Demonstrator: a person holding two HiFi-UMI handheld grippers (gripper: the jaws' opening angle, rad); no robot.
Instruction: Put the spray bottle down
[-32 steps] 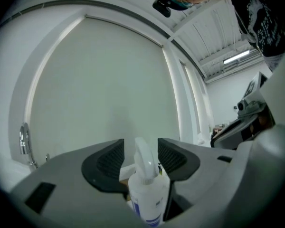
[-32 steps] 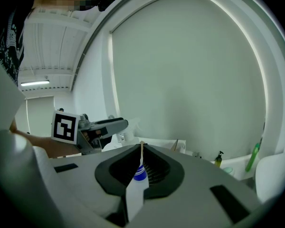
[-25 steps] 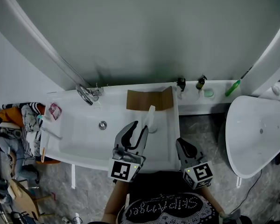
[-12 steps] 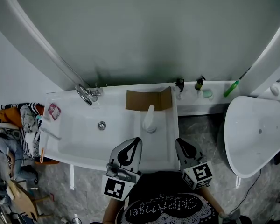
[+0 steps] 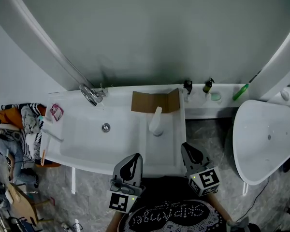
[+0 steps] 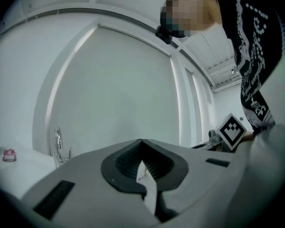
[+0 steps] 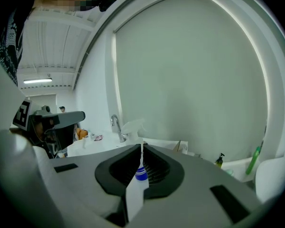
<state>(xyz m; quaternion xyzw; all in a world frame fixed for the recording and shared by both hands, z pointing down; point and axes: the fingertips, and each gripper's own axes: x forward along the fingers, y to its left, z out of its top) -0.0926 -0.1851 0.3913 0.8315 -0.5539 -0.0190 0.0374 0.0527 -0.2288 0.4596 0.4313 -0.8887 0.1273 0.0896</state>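
Note:
The white spray bottle (image 5: 156, 122) stands upright on the flat right part of the white sink (image 5: 87, 144), in front of a piece of cardboard (image 5: 154, 102). My left gripper (image 5: 131, 160) is at the sink's near edge, well short of the bottle. Its jaws have just been closing and now meet with nothing between them, as the left gripper view (image 6: 142, 141) also shows. My right gripper (image 5: 187, 151) hangs by the sink's near right corner, shut and empty. In the right gripper view (image 7: 141, 146) the spray bottle (image 7: 133, 126) shows beyond the shut jaws.
A chrome tap (image 5: 91, 95) stands at the sink's back left, with the drain (image 5: 106, 127) in the basin. Two pump bottles (image 5: 187, 86) (image 5: 208, 85) and a green object (image 5: 240, 91) sit on the back ledge. A white toilet bowl (image 5: 266, 139) is right; clothes (image 5: 24, 120) are piled left.
My left gripper stood open around the spray bottle; it has let go, drawn back toward the person and shut. The bottle stays standing on the sink. My right gripper has not moved.

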